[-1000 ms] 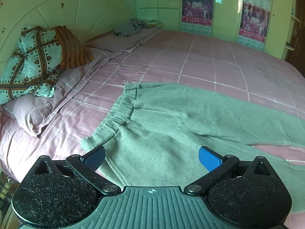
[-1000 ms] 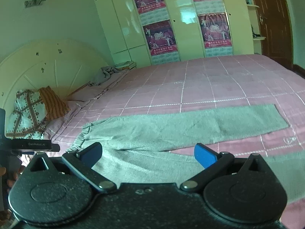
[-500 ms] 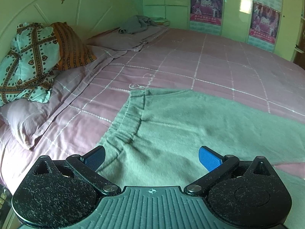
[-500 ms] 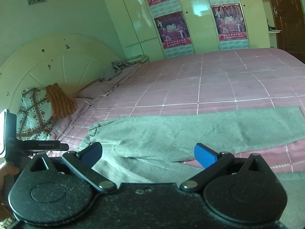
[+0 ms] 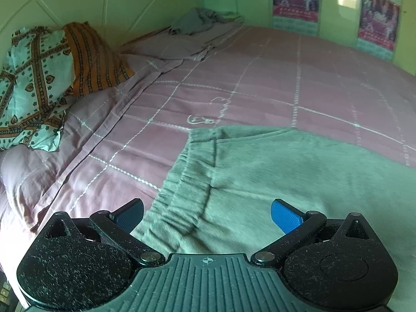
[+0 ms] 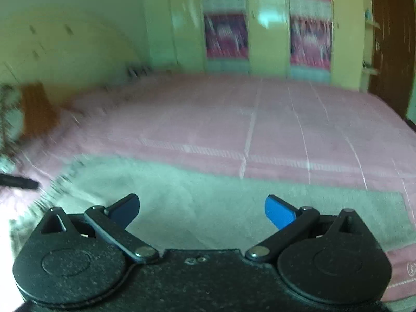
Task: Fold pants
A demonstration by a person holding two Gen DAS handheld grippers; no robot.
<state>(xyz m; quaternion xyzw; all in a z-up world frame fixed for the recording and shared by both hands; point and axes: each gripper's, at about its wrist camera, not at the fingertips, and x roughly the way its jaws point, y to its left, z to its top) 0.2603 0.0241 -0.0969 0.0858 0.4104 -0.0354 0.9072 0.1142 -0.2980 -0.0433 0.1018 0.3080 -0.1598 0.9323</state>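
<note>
Grey-green pants (image 5: 286,176) lie flat on the pink checked bed (image 5: 260,72), elastic waistband (image 5: 182,182) toward the pillows, legs running to the right. My left gripper (image 5: 206,214) is open and empty, low over the waistband end. In the blurred right wrist view the pants (image 6: 208,195) stretch across, the far leg's cuff (image 6: 395,208) at the right. My right gripper (image 6: 201,209) is open and empty just above the pants' middle.
Patterned pillows (image 5: 39,78) and a mauve pillow (image 5: 31,171) lie at the head of the bed on the left. A grey garment (image 5: 195,22) is heaped at the far corner. Wardrobe doors with posters (image 6: 260,26) stand behind the bed.
Both grippers have moved forward and down toward the pants. The left one has closed in on the waistband; the right one has swung right and is in fast motion. Both stay open.
</note>
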